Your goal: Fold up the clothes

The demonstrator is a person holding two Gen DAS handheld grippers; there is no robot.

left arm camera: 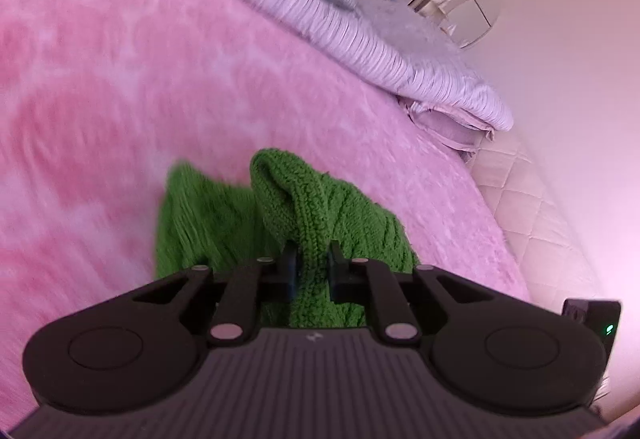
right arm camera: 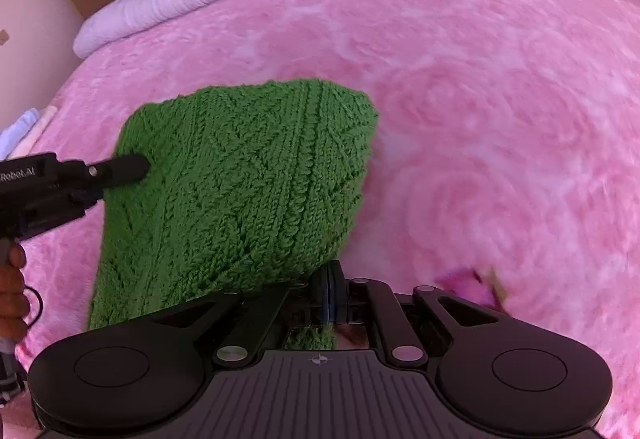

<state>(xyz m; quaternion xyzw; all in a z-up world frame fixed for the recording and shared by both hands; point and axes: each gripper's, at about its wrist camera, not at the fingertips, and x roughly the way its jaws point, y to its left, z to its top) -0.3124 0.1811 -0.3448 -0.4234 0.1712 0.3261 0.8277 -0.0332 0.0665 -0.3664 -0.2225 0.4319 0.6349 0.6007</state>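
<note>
The green knit sweater (right arm camera: 240, 183) hangs spread over the pink blanket (right arm camera: 480, 99). The right gripper (right arm camera: 330, 279) pinches its lower edge, jaws closed. Only the left wrist view shows the left gripper (left arm camera: 312, 263) clamping a bunched fold, and a white quilted mattress (left arm camera: 532, 207) beside the blanket.

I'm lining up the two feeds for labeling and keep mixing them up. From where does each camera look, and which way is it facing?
Left wrist: sits on the left claw, looks along its fingers across the pink blanket toward the pillows; its fingers pinch the green knit garment.
Right wrist: sits on the right claw, looks across the blanket toward the pillows; its fingers pinch the garment's edge; the left claw and the person's hand show at left.
Shared: garment, blanket, pillows, left claw.
</note>
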